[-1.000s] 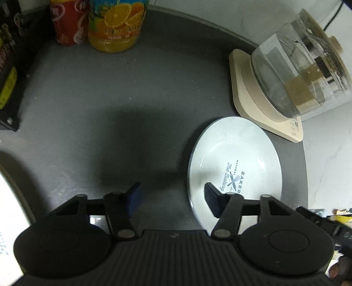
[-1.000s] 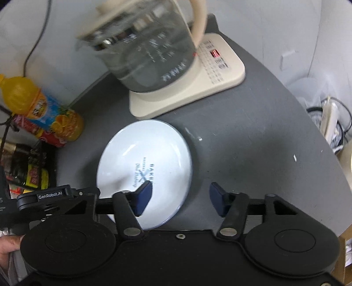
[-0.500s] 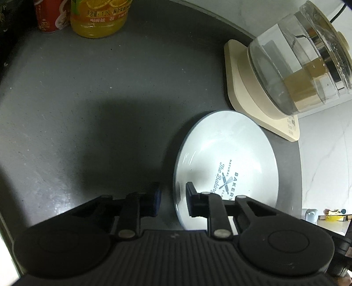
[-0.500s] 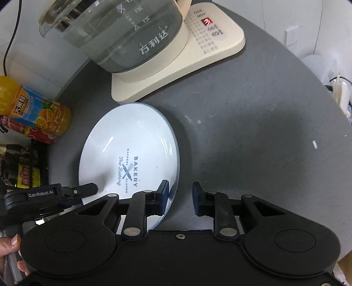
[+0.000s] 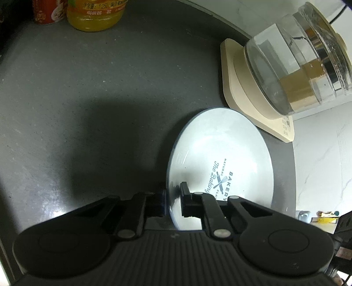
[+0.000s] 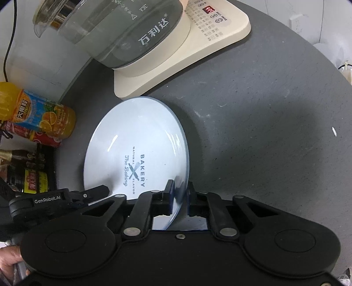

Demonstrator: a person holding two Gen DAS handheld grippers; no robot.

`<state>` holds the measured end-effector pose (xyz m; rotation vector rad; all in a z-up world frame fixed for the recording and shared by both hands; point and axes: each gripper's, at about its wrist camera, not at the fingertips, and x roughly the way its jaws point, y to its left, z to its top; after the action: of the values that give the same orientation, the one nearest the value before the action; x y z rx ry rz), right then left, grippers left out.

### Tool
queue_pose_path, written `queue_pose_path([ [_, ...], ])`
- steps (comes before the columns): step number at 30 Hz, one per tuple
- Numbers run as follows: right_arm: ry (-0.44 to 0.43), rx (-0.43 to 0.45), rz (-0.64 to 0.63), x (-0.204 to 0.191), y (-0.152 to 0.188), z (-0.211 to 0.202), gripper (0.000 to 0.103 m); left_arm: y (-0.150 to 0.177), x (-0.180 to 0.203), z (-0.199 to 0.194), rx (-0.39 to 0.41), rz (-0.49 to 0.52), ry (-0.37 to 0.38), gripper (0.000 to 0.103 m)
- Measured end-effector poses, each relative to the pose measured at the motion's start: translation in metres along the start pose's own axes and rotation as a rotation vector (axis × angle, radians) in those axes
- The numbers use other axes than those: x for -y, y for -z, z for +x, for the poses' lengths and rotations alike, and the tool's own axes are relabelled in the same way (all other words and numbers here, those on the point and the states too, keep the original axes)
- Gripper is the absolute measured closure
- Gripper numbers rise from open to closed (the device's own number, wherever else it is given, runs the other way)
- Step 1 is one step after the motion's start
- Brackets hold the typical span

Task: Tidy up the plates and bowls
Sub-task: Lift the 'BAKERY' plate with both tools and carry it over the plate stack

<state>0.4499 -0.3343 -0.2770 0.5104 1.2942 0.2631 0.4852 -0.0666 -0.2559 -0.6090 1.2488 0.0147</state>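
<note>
The dark grey desk (image 5: 110,92) has a rounded edge along its right side and carries everything here. At its back edge, against the white wall, stands a cream kettle base (image 6: 198,55) with a lit red display, and on it sits a clear glass kettle (image 6: 123,28). The white plate (image 6: 136,149), printed "BAKERY", lies just in front of the base, its far rim close beside the base's near edge; whether they touch cannot be told. Toward the back left corner stand an orange juice bottle (image 6: 41,114) and, beside it, a red can (image 5: 44,11). The left gripper (image 5: 172,199) has its jaws closed on the plate's left rim. The right gripper (image 6: 178,193) has its jaws closed on the plate's right rim.
</note>
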Motion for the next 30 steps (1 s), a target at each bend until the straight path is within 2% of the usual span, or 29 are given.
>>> queue_pose_path([
  [16,-0.017,0.057,-0.097,-0.011,0.001,-0.028,0.094,0.008,0.012,-0.030,0.066,0.014,0.036,0.094],
  [26,-0.053,0.093,-0.172,-0.031,0.008,-0.064,0.093,0.025,0.013,-0.072,0.121,0.005,0.063,0.094],
  [30,-0.065,0.099,-0.224,-0.047,0.011,-0.076,0.093,0.033,0.012,-0.091,0.152,0.001,0.050,0.094],
])
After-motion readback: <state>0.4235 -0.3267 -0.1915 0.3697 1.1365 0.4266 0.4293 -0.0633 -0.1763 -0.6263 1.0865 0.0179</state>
